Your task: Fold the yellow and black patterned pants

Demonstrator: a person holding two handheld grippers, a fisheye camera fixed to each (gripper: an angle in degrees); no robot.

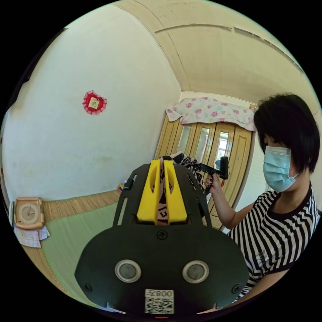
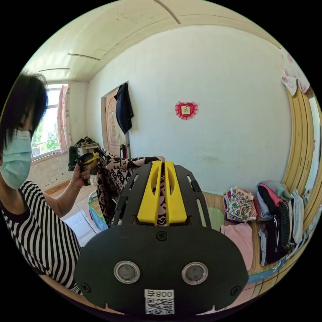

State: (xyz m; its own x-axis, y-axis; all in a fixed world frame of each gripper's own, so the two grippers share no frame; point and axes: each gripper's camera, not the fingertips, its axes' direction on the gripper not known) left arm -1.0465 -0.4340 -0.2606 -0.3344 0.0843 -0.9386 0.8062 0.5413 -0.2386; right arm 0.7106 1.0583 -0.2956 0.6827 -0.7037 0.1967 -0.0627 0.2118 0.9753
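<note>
Holding the patterned pants up in the air right now, stretched sideways between the two tools. The left gripper has its yellow jaws pinched tight on one end of the fabric, and the right gripper is clamped on the other end the same way. So the long axis runs gripper to gripper, well above the green mat; I'd guess it gets lowered there next.

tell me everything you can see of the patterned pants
The pants are thin, soft fabric in a black geometric print on a pale ground. They are held up in the air, stretched between both tongs: the right tongs and left tongs are each shut on an edge, and the cloth between them hangs down in folds.
</note>
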